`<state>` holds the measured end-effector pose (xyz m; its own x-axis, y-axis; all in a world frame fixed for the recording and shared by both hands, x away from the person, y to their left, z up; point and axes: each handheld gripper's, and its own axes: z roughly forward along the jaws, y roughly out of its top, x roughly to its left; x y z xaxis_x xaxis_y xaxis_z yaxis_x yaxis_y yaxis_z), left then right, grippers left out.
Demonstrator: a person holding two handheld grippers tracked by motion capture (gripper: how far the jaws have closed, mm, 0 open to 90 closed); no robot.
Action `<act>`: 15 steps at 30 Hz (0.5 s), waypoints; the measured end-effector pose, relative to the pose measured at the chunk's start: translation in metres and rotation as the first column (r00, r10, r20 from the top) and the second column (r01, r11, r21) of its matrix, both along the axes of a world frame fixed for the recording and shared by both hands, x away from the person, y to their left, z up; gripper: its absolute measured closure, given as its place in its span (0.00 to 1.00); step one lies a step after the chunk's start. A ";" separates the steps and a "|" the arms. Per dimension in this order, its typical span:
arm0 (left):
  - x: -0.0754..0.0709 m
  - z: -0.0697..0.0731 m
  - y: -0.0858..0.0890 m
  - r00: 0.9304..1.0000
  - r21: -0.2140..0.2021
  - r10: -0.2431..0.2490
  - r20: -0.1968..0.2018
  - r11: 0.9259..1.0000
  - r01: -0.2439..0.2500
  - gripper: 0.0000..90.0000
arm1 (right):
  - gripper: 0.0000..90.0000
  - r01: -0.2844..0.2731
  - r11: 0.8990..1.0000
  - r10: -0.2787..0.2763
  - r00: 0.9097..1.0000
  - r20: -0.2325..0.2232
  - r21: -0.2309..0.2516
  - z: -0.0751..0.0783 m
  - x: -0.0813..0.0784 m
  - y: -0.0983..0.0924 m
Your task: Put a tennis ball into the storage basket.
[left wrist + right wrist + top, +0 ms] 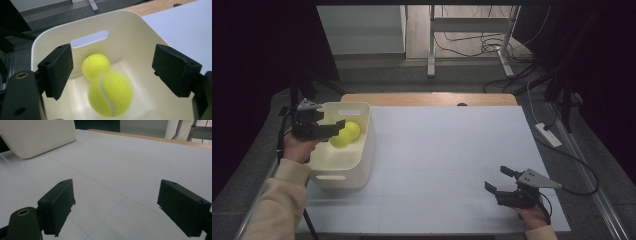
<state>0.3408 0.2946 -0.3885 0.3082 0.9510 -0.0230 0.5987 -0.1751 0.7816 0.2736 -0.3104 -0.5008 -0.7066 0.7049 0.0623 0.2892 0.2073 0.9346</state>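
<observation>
Over the white bin (140,32), the left gripper (112,72) stands open, jaws clear of the blurred tennis ball (111,96) dropping beside another ball (96,66), while the right gripper (117,207) waits open and empty above the table (140,165).

counts: two tennis balls (96,66) (111,93), both in one white bin (362,155). one table (447,165) with a white top. two grippers, left (334,127) and right (498,181). two hands, one per gripper.

Dim room, grey floor (412,75), cables (472,45) behind the table (437,150).
</observation>
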 end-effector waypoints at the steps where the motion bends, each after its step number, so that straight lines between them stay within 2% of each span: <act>1: -0.001 0.001 0.000 1.000 -0.002 0.000 0.004 1.000 0.000 0.18 | 0.15 0.000 1.000 0.000 1.000 0.001 -0.001 0.000 0.000 0.000; 7: -0.004 0.003 -0.001 1.000 -0.033 -0.013 0.028 0.999 0.014 0.15 | 0.15 0.002 1.000 -0.002 1.000 0.001 -0.003 0.000 0.000 0.000; 9: -0.006 0.004 -0.001 0.999 -0.066 -0.023 0.041 0.997 0.026 0.15 | 0.15 0.000 1.000 0.000 1.000 0.001 -0.002 0.000 0.000 0.000; 12: -0.008 0.006 -0.002 0.998 -0.085 -0.036 0.053 0.996 0.040 0.15 | 0.15 0.002 1.000 -0.002 1.000 0.001 0.000 0.000 0.000 0.000; 15: -0.013 0.009 -0.005 0.995 -0.121 -0.066 0.074 0.990 0.075 0.14 | 0.15 0.002 1.000 -0.002 1.000 -0.003 0.002 -0.001 0.001 -0.001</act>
<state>0.3281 0.2901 -0.3794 0.3791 0.9182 -0.1147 0.5315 -0.1146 0.8393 0.2749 -0.3111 -0.5014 -0.7050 0.7061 0.0658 0.2920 0.2044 0.9343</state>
